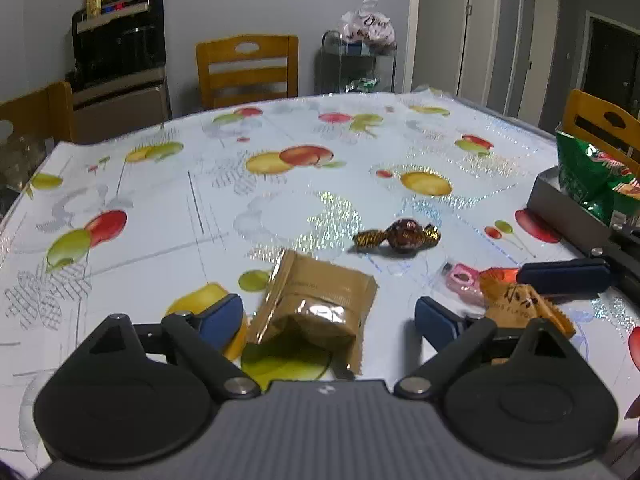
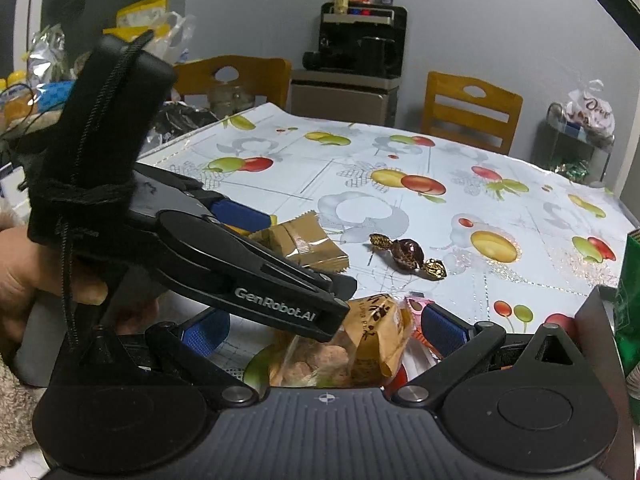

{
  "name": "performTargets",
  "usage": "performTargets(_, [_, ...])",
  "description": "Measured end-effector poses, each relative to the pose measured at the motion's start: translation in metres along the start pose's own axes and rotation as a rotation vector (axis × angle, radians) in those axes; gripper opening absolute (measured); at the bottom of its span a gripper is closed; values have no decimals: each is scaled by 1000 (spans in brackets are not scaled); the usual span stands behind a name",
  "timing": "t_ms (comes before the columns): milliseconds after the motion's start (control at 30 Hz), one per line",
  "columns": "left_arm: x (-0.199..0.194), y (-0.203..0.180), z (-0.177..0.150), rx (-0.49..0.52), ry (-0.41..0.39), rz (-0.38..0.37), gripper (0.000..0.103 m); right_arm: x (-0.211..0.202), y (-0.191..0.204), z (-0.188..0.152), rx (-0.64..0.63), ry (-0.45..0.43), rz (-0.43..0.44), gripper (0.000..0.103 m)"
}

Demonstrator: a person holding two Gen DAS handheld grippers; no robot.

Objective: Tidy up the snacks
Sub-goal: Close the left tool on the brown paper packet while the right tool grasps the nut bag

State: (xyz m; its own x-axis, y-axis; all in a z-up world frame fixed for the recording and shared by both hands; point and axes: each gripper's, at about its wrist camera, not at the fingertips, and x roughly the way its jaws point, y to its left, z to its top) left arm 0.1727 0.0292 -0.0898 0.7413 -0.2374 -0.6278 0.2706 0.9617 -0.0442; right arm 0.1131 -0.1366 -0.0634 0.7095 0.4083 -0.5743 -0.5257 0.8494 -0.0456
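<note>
My left gripper (image 1: pixel 326 318), fingers spread, straddles the tan foil snack pouch (image 1: pixel 316 308): light, crinkly, slippery. I'd pinch its puffed middle. Right gripper (image 2: pixel 324 330) spread too.

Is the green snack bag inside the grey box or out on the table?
Inside. The green bag stands in the grey box, rising above its wall.

White lettering "GenRobot.AI" reads clearly along the black arm of my left gripper (image 2: pixel 244 216), seen from my right wrist. A white plastic bag (image 2: pixel 591 112) beyond the table shows dark script, "Dove". Print on the tan snack packet (image 2: pixel 378 334) is unreadable.
</note>
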Motion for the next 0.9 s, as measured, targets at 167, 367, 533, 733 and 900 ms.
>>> performTargets(167, [1, 0, 0, 4, 5, 16, 93, 4, 0, -3, 0, 8, -5, 103])
performTargets(367, [0, -3, 0, 12, -9, 17, 78, 9, 1, -5, -9, 14, -5, 99])
performTargets(533, [-2, -3, 0, 10, -19, 0, 67, 10, 3, -4, -28, 16, -22, 77])
performTargets(733, [-3, -4, 0, 18, -27, -11, 55, 10, 3, -5, -32, 8, -25, 71])
performTargets(900, [-4, -3, 0, 14, -32, -13, 46, 8, 2, -5, -20, 0, -23, 69])
